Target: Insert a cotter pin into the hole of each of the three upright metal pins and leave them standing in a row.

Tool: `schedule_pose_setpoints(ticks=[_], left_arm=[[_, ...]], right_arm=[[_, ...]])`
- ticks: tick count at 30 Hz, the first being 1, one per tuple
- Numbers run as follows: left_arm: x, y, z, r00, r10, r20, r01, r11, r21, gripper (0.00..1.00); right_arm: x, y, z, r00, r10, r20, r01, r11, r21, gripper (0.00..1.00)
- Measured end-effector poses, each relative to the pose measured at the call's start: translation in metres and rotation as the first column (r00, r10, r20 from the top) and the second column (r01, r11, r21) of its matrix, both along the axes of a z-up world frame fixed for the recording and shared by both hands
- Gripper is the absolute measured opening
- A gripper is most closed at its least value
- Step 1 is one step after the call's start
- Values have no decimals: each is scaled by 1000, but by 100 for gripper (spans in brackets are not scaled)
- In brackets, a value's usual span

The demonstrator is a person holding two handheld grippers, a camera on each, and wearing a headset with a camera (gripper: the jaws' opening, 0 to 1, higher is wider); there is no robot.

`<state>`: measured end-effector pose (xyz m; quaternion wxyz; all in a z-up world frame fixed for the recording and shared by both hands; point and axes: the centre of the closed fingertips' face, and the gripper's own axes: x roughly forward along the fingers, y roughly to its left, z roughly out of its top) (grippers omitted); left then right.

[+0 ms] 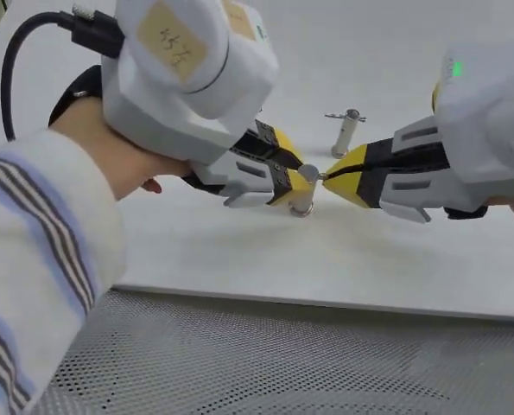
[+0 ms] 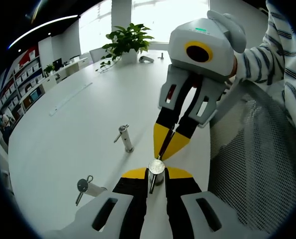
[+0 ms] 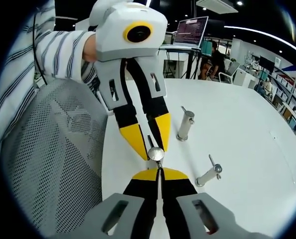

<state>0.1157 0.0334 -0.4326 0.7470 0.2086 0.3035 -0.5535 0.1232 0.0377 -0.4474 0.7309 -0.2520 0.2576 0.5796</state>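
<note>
The left gripper [image 1: 293,175] clamps an upright metal pin [image 1: 302,203] — the right gripper [image 1: 336,177], pinching a cotter pin [image 3: 159,181], meets its top.

My left gripper [image 1: 296,179] is matt plastic, the near pin [image 1: 302,206] smooth shiny metal, the table [image 1: 239,251] matt white, my sleeve [image 1: 41,233] soft cloth

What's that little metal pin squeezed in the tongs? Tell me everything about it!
The metal pin is a short, shiny silver-grey cylinder with a flat round top. It stands upright on the white table. The left tongs grip its upper part from both sides. The right tongs hold a thin cotter pin against it near the top; whether that is in the hole cannot be seen.
</note>
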Motion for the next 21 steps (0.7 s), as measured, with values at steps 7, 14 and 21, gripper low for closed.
schedule_pose_setpoints(ticks=[7,14,21], left_arm=[[-1,2,6,1000,28,-1,-28,998,-59,10],[-6,18,14,996,78,-46,-84,985,-153,29],[-3,36,21,976,208,-58,-216,943,-253,60]], right_arm=[[1,-3,-1,999,-32,-18,33,999,23,2],[-4,-2,-7,995,-49,-87,58,992,111,9],[-8,5,-18,995,-16,-99,27,993,115,22]])
